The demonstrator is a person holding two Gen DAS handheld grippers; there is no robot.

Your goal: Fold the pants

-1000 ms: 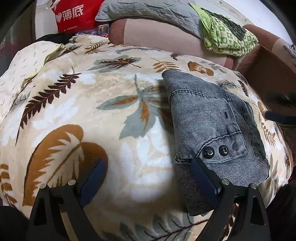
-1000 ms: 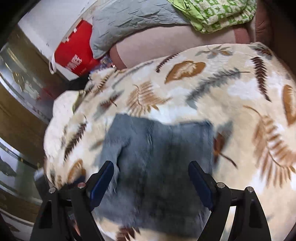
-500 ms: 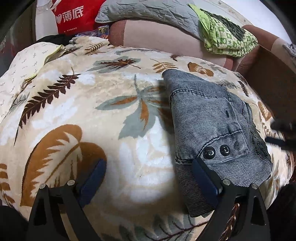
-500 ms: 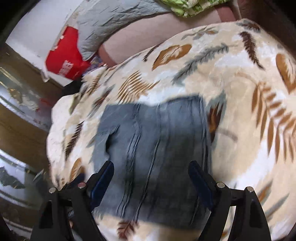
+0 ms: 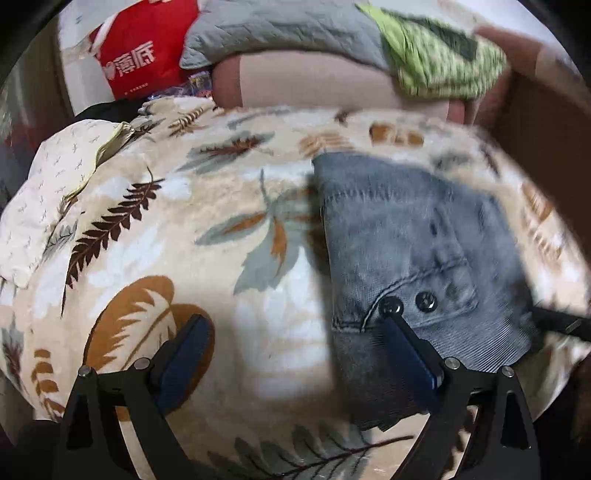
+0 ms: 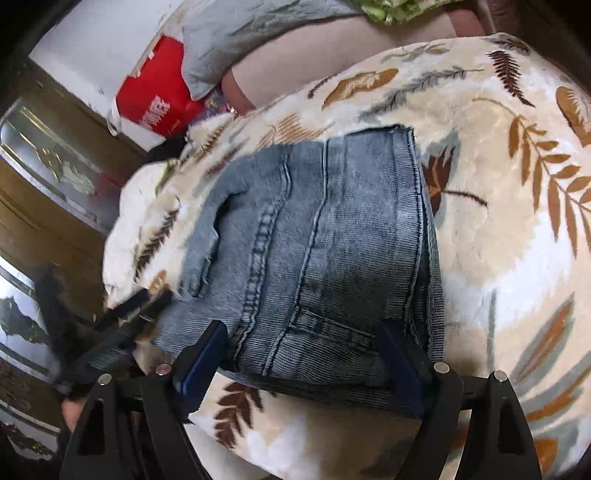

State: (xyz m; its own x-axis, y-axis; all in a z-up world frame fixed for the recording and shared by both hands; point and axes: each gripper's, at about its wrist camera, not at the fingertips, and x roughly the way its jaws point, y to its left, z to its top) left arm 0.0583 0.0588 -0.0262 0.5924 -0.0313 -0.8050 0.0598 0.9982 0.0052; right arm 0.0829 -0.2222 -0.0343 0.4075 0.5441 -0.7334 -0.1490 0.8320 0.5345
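Grey-blue denim pants (image 5: pixel 417 251) lie folded into a compact bundle on a leaf-print blanket (image 5: pixel 155 236). The waistband with two dark buttons (image 5: pixel 408 302) faces my left gripper. My left gripper (image 5: pixel 295 354) is open and empty, its right finger (image 5: pixel 406 350) at the bundle's near left corner. In the right wrist view the pants (image 6: pixel 325 251) fill the middle. My right gripper (image 6: pixel 306 358) is open and empty, its jaws spread across the bundle's near edge. The left gripper shows at the pants' left edge (image 6: pixel 122 325).
A pink sofa back (image 5: pixel 314 81) stands behind the blanket with a grey quilted pad (image 5: pixel 280 29), a green patterned cloth (image 5: pixel 443 62) and a red bag (image 5: pixel 144 55). A white pillow (image 5: pixel 48 192) lies at the left. Wooden furniture (image 6: pixel 44 177) stands beyond the blanket's edge.
My right gripper has moved in close to the pants, which now fill its view. My left gripper has shifted slightly and stays open at the bundle's corner.
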